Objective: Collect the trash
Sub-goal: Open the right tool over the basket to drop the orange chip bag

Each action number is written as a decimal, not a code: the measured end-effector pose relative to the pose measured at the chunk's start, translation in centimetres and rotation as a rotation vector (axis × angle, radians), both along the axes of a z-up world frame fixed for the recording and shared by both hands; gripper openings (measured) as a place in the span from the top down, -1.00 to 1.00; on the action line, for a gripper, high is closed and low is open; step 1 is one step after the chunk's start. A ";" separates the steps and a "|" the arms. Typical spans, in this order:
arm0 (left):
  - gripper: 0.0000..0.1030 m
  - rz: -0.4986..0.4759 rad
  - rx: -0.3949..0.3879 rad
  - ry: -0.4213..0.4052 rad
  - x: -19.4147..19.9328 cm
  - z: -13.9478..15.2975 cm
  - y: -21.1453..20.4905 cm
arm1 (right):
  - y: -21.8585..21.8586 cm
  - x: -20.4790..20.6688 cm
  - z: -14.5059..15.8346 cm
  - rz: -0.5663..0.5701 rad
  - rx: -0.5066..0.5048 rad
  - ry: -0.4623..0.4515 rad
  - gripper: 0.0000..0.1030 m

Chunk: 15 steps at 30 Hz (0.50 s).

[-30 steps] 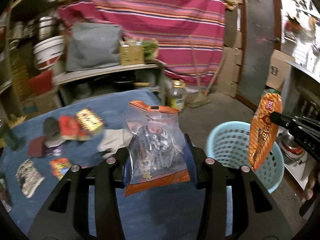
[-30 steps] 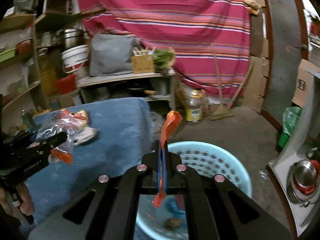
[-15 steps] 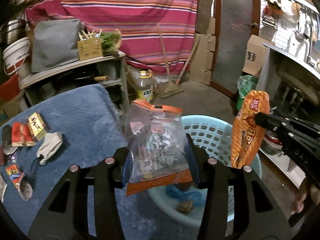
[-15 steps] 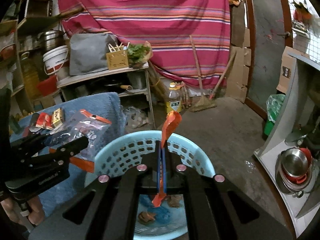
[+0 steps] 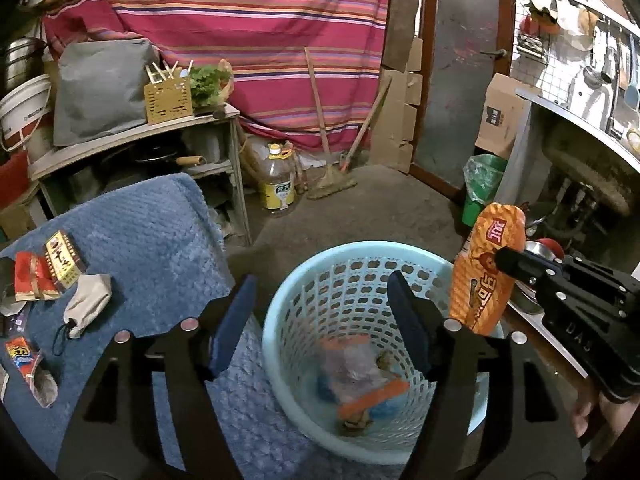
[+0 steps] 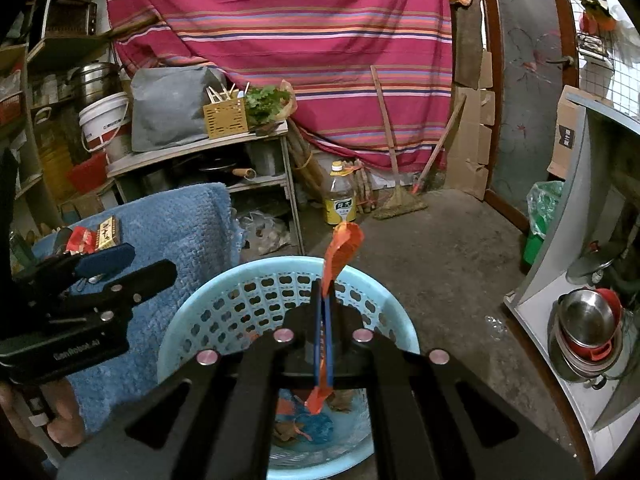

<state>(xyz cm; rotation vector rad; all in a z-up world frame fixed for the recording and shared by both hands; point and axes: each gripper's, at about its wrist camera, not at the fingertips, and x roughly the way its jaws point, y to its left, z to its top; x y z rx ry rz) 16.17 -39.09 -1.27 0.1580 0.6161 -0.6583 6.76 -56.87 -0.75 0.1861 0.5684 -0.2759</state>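
a: left gripper [image 5: 320,312] state?
b: spread wide, empty, above light blue basket [image 5: 440,258]. clear bag with orange trim [image 5: 362,376] lying on basket floor among other scraps.
a: right gripper [image 6: 325,312]?
b: pinched tight on orange snack wrapper [image 5: 486,276], hanging over basket's right rim. red chinese characters on wrapper, not legible. "das" on right gripper body, "genrobot.ai" on left one.
a: rest of trash?
b: on blue towel [image 5: 160,240], near its left edge: red packet [image 5: 28,280], yellow box [image 5: 64,262] with printed characters touching it, grey pouch [image 5: 86,306] just beside, small orange packet [image 5: 22,354] lower down. yellow-labelled oil bottle [image 5: 278,184] on floor, label unreadable.
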 end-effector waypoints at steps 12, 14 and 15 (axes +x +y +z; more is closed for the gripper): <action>-0.73 0.134 0.008 -0.053 0.7 1.1 6.0 | 1.3 1.6 -1.0 0.024 0.017 0.030 0.96; -0.82 0.168 0.007 -0.070 0.8 1.4 7.5 | 1.7 2.2 -1.3 0.026 0.019 0.051 0.95; -0.83 0.187 0.007 -0.075 0.9 1.6 8.3 | 1.8 2.6 -1.5 0.017 0.013 0.066 0.95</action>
